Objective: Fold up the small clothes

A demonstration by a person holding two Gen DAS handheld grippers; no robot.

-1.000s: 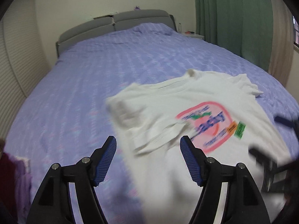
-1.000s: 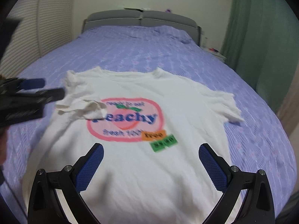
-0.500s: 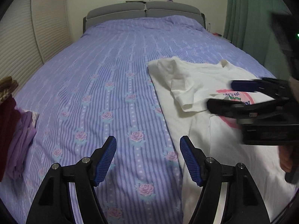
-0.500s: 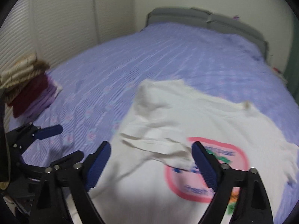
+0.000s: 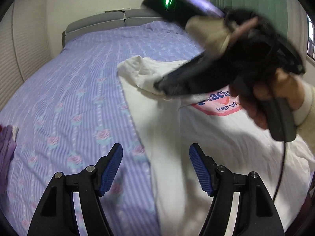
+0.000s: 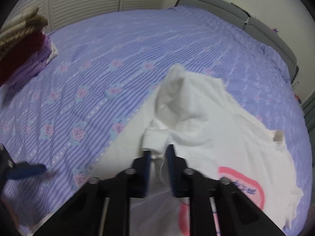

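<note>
A white T-shirt (image 5: 196,137) (image 6: 216,127) with a pink "peachy" print lies face up on the bed. Its left sleeve (image 5: 145,78) (image 6: 157,137) is folded over onto the chest. My right gripper (image 6: 159,155) (image 5: 161,87) has its jaws closing, and the sleeve's hem is pinched between the blue pads. My left gripper (image 5: 155,167) stands open low over the shirt's left side edge, with one pad over the bedspread, one over the cloth, and nothing gripped. It shows as a blurred blue finger (image 6: 25,171) in the right wrist view.
The shirt lies on a purple striped bedspread (image 5: 78,78) (image 6: 137,49) with roses. A stack of folded clothes (image 6: 21,45) (image 5: 6,143) sits at the bed's left edge. A grey headboard (image 5: 110,19) stands behind. A person's hand (image 5: 261,106) holds the right gripper's handle.
The right gripper swung left across the shirt to the folded sleeve and went from wide open to shut on its hem. The left gripper sank lower beside the shirt's edge, still open.
</note>
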